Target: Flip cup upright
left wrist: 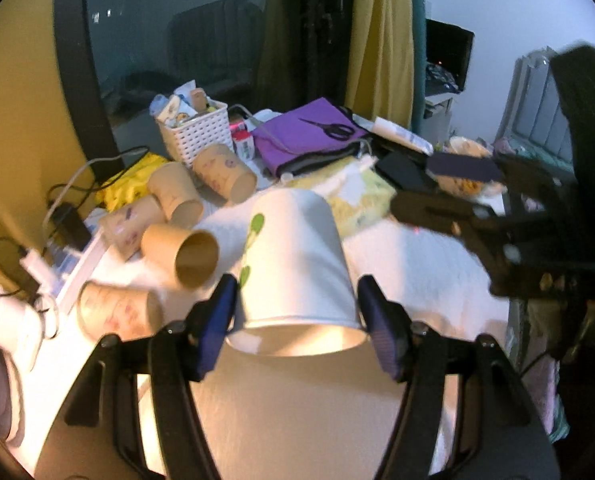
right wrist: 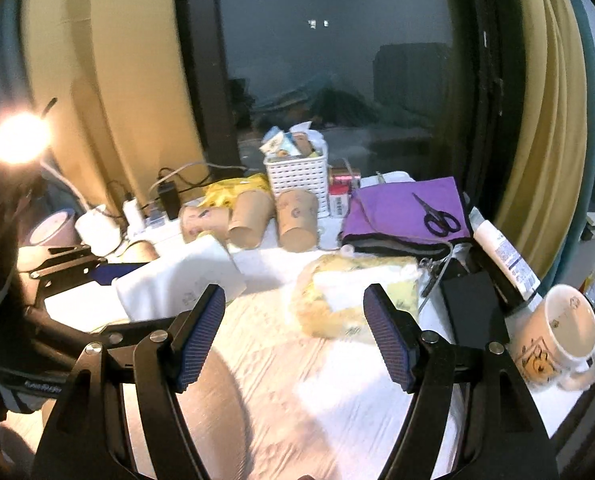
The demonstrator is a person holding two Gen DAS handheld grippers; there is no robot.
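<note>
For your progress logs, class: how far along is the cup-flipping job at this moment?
Done: the left gripper has its pads around the white paper cup with green print. In hand: the cup is held tilted, mouth toward the camera. Left: turning it upright and setting it down. The right gripper is open, empty.

No word or number could be read anywhere. The white tube (right wrist: 505, 256) at the right of the table carried a printed label, and the small red-and-white box (right wrist: 338, 196) beside the white basket (right wrist: 297, 176) bore a barcode, both too blurred to make out. Faint white lettering on the strap (right wrist: 41, 387) at the lower left of the right wrist view stayed illegible.
</note>
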